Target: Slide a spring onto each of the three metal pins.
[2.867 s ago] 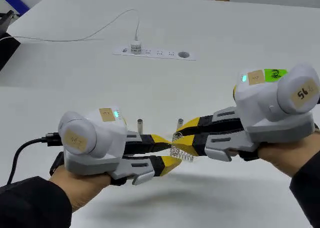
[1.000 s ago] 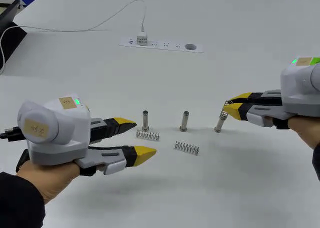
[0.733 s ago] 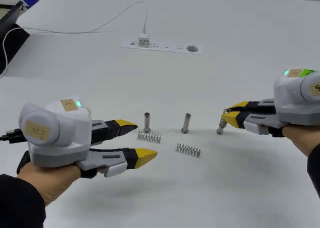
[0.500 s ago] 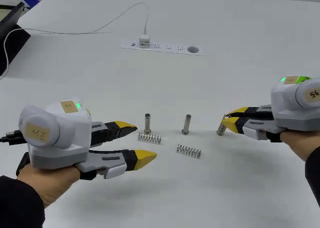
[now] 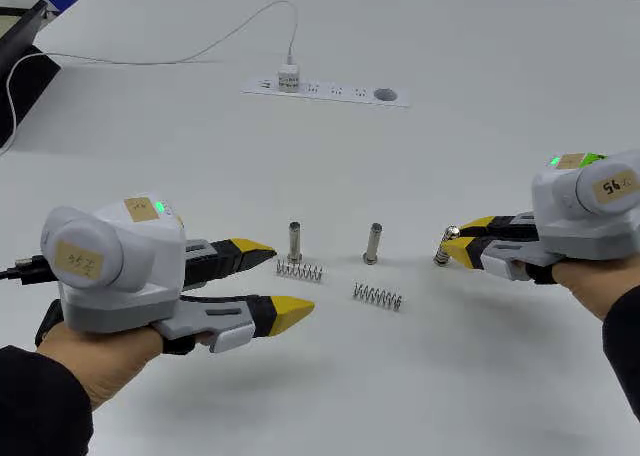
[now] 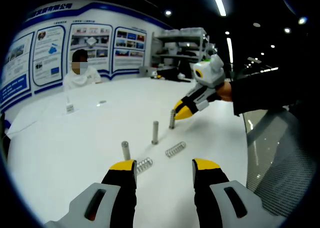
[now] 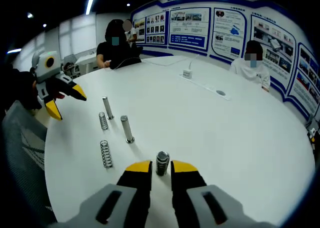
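White table (image 5: 450, 376), with a wall of blue-and-white posters (image 7: 200, 25) behind it in the right gripper view. Power strip (image 5: 325, 91) lies toward the far edge, a plug (image 5: 289, 76) seated in it, its cable (image 5: 200, 48) running off toward the far left corner. Three pins stand in a row about mid-table, parallel to the near edge: left pin (image 5: 294, 242), middle pin (image 5: 373, 243), right pin (image 5: 443, 252). Left and middle pins are upright and bare; I cannot tell whether the right pin leans. One spring (image 5: 299, 270) lies flat at the foot of the left pin, on its near side. Second spring (image 5: 377, 296) lies flat closer to the near edge, just in front of the middle pin and apart from it. Third spring (image 7: 161, 163) sits on the right pin, coils stacked around the shaft. Right gripper (image 5: 450, 246), reaching in from the right-edge side, has its jaws drawn almost together with that third spring pinched between the tips. Left gripper (image 5: 292, 276) hovers above the table left of the row, jaws spread wide and holding nothing. Its tips are near the left pin and the first spring, touching neither as far as the head view shows.
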Tool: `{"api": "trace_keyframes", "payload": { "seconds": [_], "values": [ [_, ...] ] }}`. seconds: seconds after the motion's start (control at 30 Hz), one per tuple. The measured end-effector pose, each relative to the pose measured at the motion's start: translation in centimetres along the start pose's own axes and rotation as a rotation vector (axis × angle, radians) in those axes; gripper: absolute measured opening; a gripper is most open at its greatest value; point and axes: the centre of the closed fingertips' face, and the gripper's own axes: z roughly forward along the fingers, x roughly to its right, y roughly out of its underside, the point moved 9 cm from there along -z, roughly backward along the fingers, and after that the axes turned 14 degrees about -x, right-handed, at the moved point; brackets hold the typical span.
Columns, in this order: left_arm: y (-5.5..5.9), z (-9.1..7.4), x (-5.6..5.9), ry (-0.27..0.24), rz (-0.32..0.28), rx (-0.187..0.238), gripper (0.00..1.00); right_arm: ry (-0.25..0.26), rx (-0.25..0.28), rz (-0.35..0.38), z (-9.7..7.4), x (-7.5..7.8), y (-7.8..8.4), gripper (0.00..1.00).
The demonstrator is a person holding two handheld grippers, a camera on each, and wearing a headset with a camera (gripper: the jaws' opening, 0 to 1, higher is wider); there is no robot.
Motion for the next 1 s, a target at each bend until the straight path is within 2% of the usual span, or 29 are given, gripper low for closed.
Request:
{"api": "trace_keyframes", "payload": {
  "seconds": [0.33,0.5,1.0],
  "values": [
    [-0.1,0.1,0.1,0.000,0.003,0.003,0.46,0.001,-0.003,0.007,-1.5,-1.1,1.3,0.17],
    [-0.2,0.2,0.2,0.003,0.006,0.001,0.45,-0.027,-0.001,-0.011,-1.9,-2.4,1.3,0.17],
    [-0.4,0.2,0.4,0.005,0.014,0.002,0.45,-0.138,-0.030,-0.160,0.4,-6.4,-1.1,0.16]
  ]
}}
